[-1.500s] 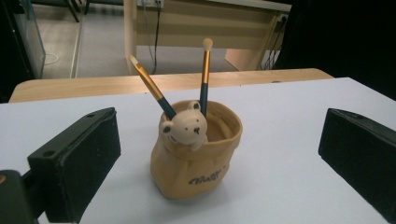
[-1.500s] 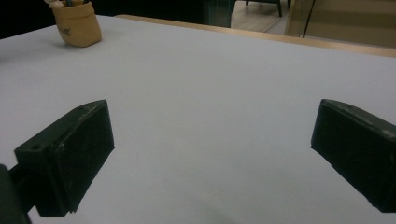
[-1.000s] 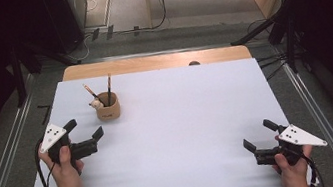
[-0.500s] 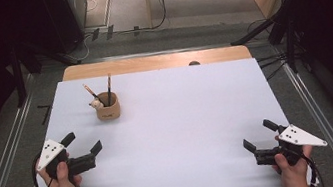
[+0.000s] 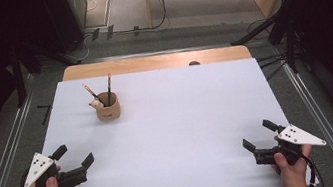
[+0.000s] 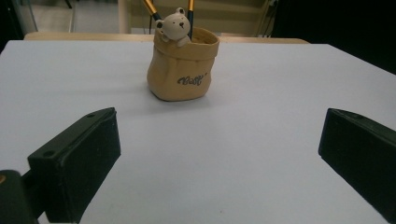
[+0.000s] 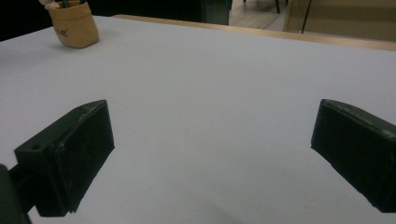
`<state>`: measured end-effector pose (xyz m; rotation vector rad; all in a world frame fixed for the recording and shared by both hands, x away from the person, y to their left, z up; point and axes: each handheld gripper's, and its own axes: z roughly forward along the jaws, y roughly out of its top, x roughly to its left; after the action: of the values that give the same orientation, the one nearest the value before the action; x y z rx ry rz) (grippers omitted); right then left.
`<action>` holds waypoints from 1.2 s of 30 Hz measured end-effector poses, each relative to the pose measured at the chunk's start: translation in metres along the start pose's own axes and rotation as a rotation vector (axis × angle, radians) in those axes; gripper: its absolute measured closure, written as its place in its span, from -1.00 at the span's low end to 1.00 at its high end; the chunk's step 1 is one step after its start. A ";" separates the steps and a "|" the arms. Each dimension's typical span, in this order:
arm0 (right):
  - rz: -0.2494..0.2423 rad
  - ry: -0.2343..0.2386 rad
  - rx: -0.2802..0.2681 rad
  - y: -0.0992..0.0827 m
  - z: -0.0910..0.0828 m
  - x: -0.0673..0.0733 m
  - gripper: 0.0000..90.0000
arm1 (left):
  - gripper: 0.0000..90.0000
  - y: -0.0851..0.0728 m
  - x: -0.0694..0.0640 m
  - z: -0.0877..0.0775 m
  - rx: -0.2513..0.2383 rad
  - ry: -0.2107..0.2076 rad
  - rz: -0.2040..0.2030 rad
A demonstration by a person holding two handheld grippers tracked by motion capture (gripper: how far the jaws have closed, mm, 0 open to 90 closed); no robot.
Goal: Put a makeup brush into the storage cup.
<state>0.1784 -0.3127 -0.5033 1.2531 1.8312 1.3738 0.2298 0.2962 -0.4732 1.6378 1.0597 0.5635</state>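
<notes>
Since the earlier frames, the left claw (image 5: 74, 157) has drawn back from the holder (image 5: 107, 108) toward the near edge of the bench (image 5: 186, 136); the right claw (image 5: 259, 134) has stayed in its place. Both claws stand wide open and hold nothing. One tan holder with a small bear figure (image 6: 172, 25) stands on the white bench, well ahead of the left claw. Two pencils (image 5: 109, 89) stick up from the holder.

I see tan pen pot (image 6: 183, 65) with grey lettering, cream bear (image 6: 172, 27) on rim, yellow-black pencils (image 6: 150, 7). White table sheet (image 5: 186, 136), black jaws.
</notes>
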 end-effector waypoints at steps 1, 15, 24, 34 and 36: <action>0.004 0.001 -0.001 0.000 0.000 0.000 -1.00 | -1.00 -0.001 0.000 -0.003 -0.004 0.003 0.000; 0.012 -0.009 -0.007 0.000 -0.002 0.000 -1.00 | -1.00 -0.013 0.006 -0.028 -0.016 -0.007 -0.002; 0.025 -0.018 -0.006 -0.001 -0.002 -0.001 -1.00 | -1.00 -0.014 0.006 -0.033 -0.018 0.000 0.021; 0.034 -0.029 -0.003 -0.002 -0.003 -0.003 -1.00 | -1.00 -0.015 0.009 -0.031 -0.012 -0.008 0.017; 0.034 -0.030 -0.002 -0.002 -0.003 -0.003 -1.00 | -1.00 -0.015 0.009 -0.030 -0.010 -0.008 0.020</action>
<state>0.1763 -0.3164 -0.5046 1.3027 1.7959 1.3673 0.2048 0.3198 -0.4781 1.6423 1.0349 0.5739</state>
